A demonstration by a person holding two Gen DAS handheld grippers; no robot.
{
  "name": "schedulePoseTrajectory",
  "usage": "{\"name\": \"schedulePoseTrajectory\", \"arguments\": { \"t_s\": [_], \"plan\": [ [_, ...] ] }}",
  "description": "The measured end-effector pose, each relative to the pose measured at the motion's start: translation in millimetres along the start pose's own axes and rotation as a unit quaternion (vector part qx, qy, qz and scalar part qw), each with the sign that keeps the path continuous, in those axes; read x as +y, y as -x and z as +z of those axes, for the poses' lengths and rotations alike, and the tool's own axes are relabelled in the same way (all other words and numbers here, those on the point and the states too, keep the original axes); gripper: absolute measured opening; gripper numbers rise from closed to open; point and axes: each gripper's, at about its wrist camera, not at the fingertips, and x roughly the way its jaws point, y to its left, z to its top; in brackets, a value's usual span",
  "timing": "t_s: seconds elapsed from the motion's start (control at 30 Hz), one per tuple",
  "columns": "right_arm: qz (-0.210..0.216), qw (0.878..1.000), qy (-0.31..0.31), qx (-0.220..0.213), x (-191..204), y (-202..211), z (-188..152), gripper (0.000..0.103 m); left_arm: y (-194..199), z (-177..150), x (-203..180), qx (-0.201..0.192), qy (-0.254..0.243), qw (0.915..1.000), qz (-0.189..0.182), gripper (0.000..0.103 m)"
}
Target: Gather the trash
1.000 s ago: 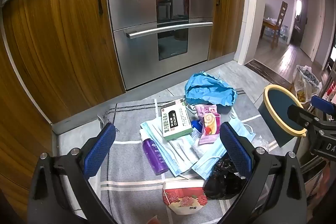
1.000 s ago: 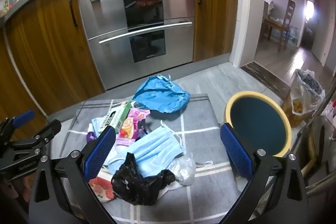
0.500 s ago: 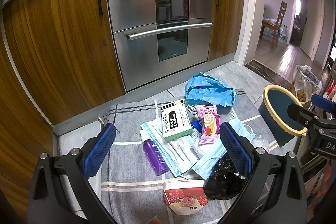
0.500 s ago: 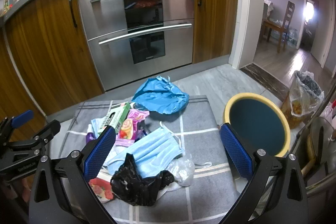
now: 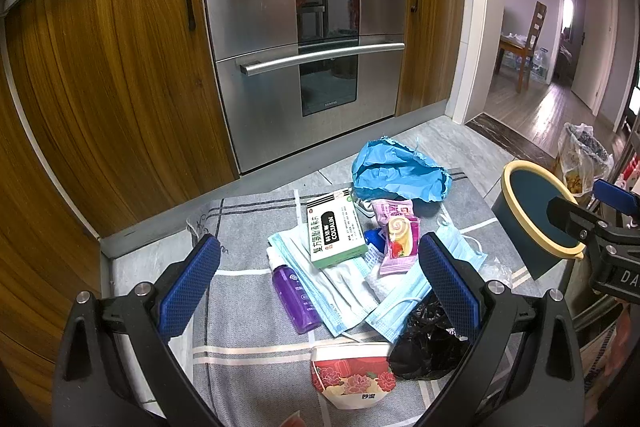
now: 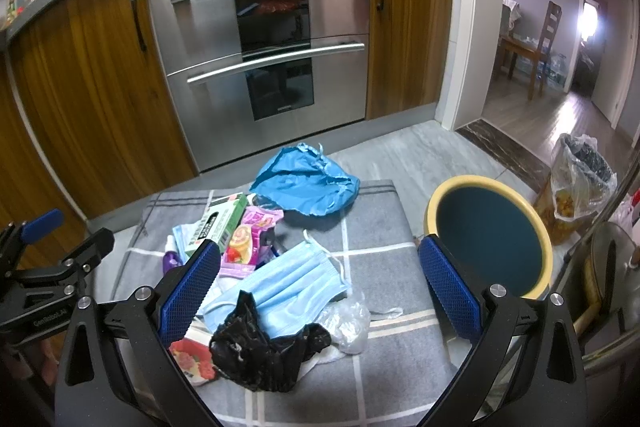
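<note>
A pile of trash lies on a grey checked cloth (image 5: 248, 331) on the floor: a green-and-white medicine box (image 5: 335, 227), a purple bottle (image 5: 293, 293), blue face masks (image 6: 296, 279), a pink snack wrapper (image 5: 400, 241), a black plastic bag (image 6: 260, 351), a crumpled blue bag (image 6: 308, 183), a red flowered paper cup (image 5: 352, 375). A dark blue bin with a yellow rim (image 6: 486, 235) stands at the cloth's right. My left gripper (image 5: 320, 283) is open above the pile. My right gripper (image 6: 320, 283) is open above the masks and black bag.
Wooden cabinets (image 5: 108, 75) and a steel oven (image 5: 304, 43) stand behind the cloth. A lined trash bag with scraps (image 6: 580, 187) stands beyond the bin. A doorway at the right leads to a room with a wooden chair (image 6: 536, 47).
Both grippers have barely shifted. The trash and the bin have not moved.
</note>
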Motion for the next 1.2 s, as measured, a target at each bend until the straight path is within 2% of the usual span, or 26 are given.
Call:
{"name": "schedulePoseTrajectory", "arguments": {
  "t_s": [1.2],
  "plan": [
    [0.0, 1.0, -0.001, 0.003, -3.3, -1.3, -4.4, 0.099, -1.2, 0.7, -0.5, 0.006, -0.003, 1.0, 0.001, 0.098]
  ]
}}
